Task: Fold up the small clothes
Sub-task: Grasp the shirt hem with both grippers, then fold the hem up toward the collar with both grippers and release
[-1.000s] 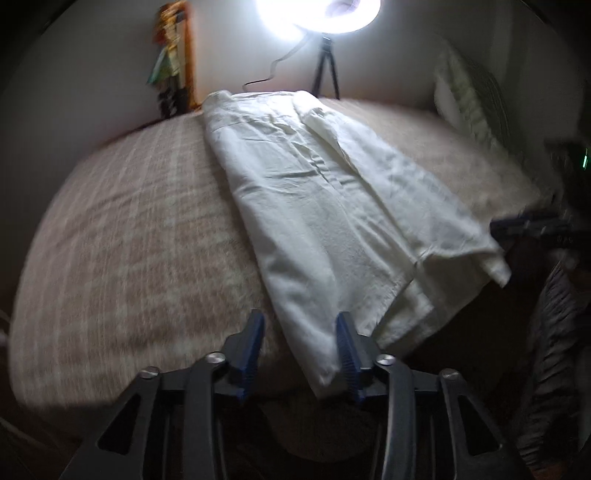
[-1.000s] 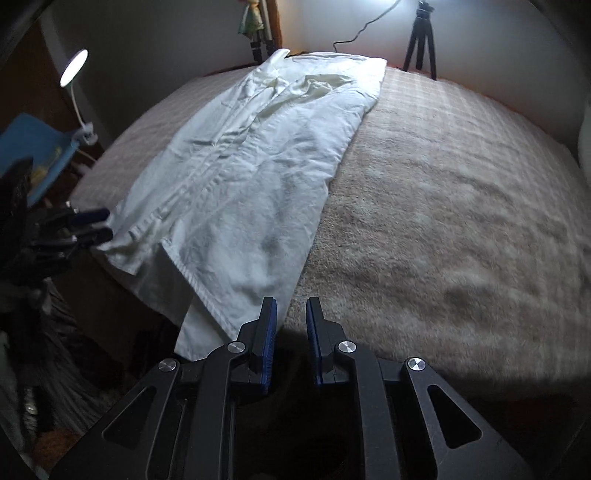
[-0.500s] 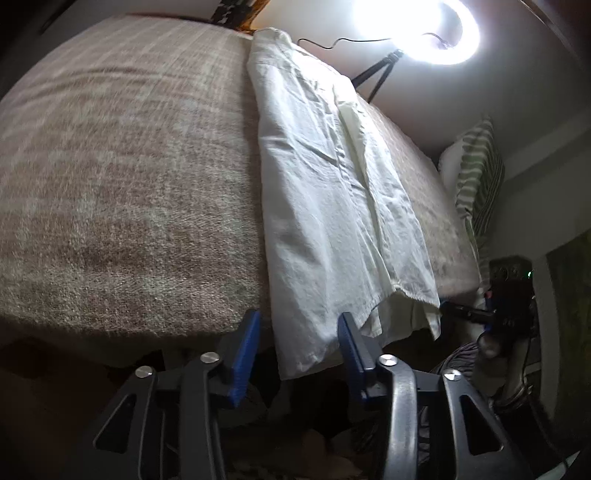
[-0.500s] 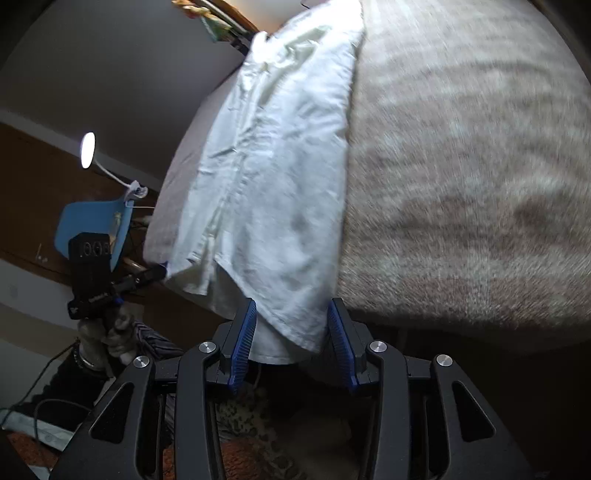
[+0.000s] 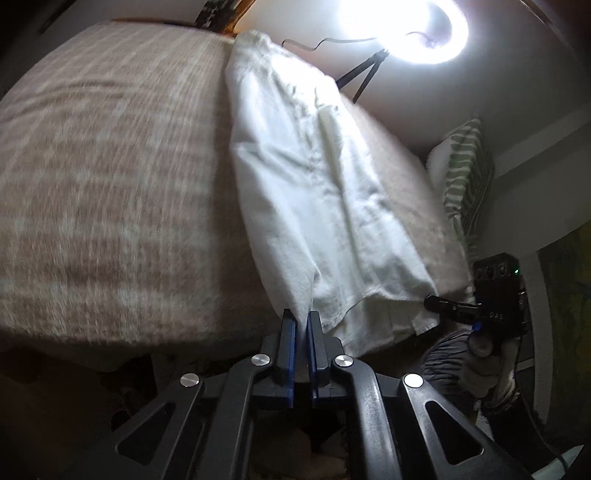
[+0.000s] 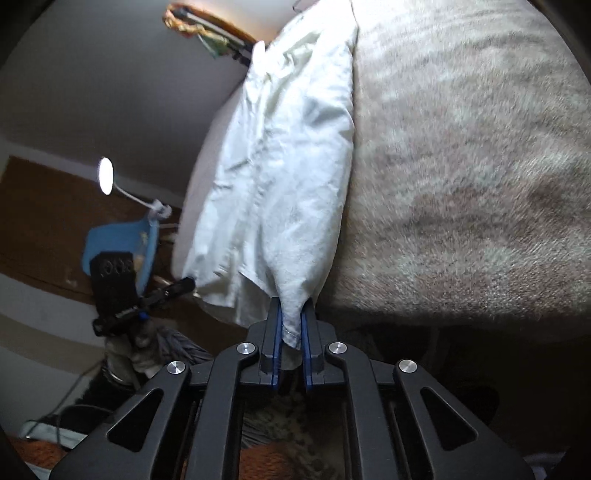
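**Operator:** Two grippers, two grips. State the jaw condition on each.

**Inspector:** Left gripper [image 5: 302,322]: jaws have just been closing and now stand pressed almost together, pinching the near left corner of the white shirt [image 5: 317,206]. The cloth enters between the blue pads [image 5: 288,332] from above. Right gripper [image 6: 291,325]: jaws have likewise just been closing and clamp the near right corner, with the stitched hem bunched between the pads [image 6: 306,332].

**Operator:** Location of the shirt beyond the jaws?

**Inspector:** It lies lengthwise on the beige checked blanket [image 5: 110,177], running away from both grippers toward the far edge of the bed. The lower hem hangs over the near edge; both pinched corners sit at that overhang.

**Operator:** Surroundings?

**Inspector:** A ring light [image 5: 410,29] on a tripod stands past the far edge. A striped pillow [image 5: 465,173] lies to the right. A small desk lamp [image 6: 105,181] shines to the left.
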The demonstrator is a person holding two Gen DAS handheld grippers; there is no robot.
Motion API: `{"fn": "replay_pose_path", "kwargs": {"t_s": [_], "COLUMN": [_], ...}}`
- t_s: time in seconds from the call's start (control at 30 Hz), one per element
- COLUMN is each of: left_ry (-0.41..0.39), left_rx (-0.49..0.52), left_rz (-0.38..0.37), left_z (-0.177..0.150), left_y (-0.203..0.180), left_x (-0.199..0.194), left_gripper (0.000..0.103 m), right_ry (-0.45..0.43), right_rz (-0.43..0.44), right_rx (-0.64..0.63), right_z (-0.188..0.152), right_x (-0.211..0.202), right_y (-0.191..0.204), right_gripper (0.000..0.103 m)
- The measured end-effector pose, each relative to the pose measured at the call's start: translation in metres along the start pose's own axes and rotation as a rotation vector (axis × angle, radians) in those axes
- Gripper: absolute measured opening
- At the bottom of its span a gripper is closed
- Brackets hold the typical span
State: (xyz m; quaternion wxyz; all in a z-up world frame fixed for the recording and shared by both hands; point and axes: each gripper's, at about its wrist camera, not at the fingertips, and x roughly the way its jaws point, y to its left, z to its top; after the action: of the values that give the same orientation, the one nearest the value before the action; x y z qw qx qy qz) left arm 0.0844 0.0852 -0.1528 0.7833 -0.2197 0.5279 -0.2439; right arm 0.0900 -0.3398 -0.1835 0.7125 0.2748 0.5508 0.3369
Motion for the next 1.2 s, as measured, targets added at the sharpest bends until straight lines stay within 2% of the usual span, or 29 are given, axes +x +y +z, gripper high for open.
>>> {"fn": "replay_pose_path", "kwargs": {"t_s": [0.23, 0.5, 0.73, 0.87, 1.17, 1.2], "left_ry": [-0.082, -0.176, -0.172, -0.155, -0.123, -0.121], "left_rx": [0.05, 0.021, 0.063, 0.027, 0.012, 0.013], "left_rz": [-0.026, -0.003, 0.076, 0.11, 0.153, 0.158], "left_z": [0.044, 0.111, 0.161, 0.187, 0.219, 0.221], "left_y": [-0.027, -0.034, -0.039, -0.022, 0.008, 0.01], "left_x": [-0.023, -0.027, -0.012, 0.008, 0.05, 0.053], "left_gripper": [0.002, 0.002, 0.002, 0.002, 0.004, 0.009], "right_ry": [-0.115, -0.204, -0.219, -0.202, -0.163, -0.16], "right_rz": [0.079, 0.08, 0.035, 0.001, -0.032, -0.038], "right_rx": [-0.01, 0.012, 0.05, 0.073, 0.168, 0.167], "right_z": [0.031, 0.092, 0.148, 0.175, 0.221, 0.223], "right_x": [-0.023, -0.025, -0.014, 0.0, 0.033, 0.034], "right_y": [0.023, 0.033, 0.029, 0.019, -0.017, -0.018], "right_gripper": [0.007, 0.007, 0.007, 0.007, 0.009, 0.011]}}
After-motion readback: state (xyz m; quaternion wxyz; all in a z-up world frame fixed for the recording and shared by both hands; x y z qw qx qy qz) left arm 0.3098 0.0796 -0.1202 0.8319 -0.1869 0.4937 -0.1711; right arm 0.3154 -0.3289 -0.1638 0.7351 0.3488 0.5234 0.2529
